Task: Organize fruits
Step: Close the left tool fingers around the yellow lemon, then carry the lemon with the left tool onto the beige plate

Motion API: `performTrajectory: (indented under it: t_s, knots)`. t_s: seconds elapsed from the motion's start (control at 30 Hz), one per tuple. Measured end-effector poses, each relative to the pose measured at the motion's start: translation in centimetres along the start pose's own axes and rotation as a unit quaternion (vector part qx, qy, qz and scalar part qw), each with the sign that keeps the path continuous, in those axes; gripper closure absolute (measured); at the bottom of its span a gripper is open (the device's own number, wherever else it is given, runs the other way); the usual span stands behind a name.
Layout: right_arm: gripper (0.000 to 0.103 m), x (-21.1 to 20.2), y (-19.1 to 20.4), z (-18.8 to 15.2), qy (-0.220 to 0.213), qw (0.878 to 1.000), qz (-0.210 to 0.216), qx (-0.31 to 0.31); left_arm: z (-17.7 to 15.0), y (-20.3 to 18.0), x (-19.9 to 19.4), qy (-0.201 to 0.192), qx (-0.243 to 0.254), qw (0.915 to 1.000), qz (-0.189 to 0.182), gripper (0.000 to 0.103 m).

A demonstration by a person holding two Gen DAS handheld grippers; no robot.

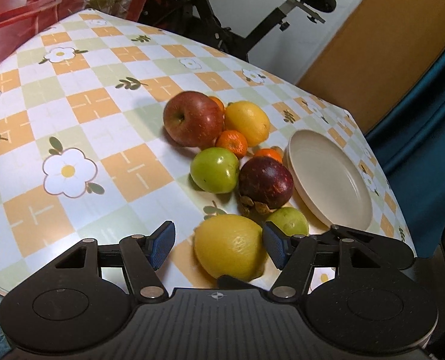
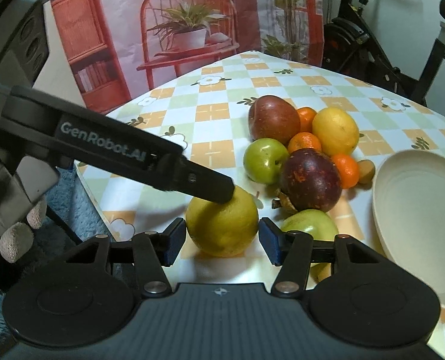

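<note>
A near lemon [image 1: 230, 246] [image 2: 222, 225] lies at the table's front edge. My left gripper [image 1: 219, 244] is open around it, and its finger shows in the right wrist view [image 2: 204, 181], touching the lemon's top. My right gripper [image 2: 219, 241] is open with its pads on either side of the same lemon. Behind lie a dark mangosteen [image 1: 266, 181] [image 2: 311, 180], two green fruits [image 1: 214, 169] [image 1: 288, 222], a red apple [image 1: 192, 118] [image 2: 273, 118], a second lemon [image 1: 248, 123] [image 2: 336, 130] and small tangerines [image 1: 232, 143] [image 2: 305, 142]. A cream plate [image 1: 330, 180] [image 2: 417, 210] sits right of the pile.
The table has a checked flower cloth [image 1: 81, 120]. An exercise bike [image 1: 222, 27] stands behind it, and a printed backdrop [image 2: 177, 30] hangs at the back. A small brown fruit [image 2: 366, 170] lies beside the plate. A blue rug [image 2: 72, 207] lies below the table edge.
</note>
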State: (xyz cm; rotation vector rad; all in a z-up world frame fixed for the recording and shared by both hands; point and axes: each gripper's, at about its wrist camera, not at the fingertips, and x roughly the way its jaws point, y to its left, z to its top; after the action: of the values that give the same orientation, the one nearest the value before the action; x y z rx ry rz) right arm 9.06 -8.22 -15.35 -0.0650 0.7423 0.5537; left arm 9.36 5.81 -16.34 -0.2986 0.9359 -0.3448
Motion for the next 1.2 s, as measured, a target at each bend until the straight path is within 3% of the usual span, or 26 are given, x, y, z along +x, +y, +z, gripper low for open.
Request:
performTrajectory:
  t_s: [0.2,0.53,0.77,0.97,1.2]
  knots:
    - [0.046,0.3,1.0,-0.1,-0.003,0.999,-0.005,-0.039,-0.2,-0.1,0.5,0.011,0.007,0.9999,-0.002,0.038]
    - [0.044,0.7,0.6,-0.5,0.006,1.000,0.004,-0.020,-0.4,0.1,0.8,0.016,0.001,0.9998,-0.015,0.042]
    - [0.048,0.6,0.3,-0.6,-0.004,1.000,0.007,-0.009,-0.4,-0.1,0.6,0.005,0.008,0.9998,-0.015,0.042]
    - [0.048,-0.8,0.2,-0.4,-0.041,0.999,0.001,-0.008,0.3,-1.7,-0.9,-0.035,0.044,0.9983,-0.015,0.042]
    - [0.048,-3.0,-1.0,0.0,-0.085,0.996,-0.015,0.011,2.1,-4.4,-0.8,-0.041,0.078,0.9957,-0.028,0.042]
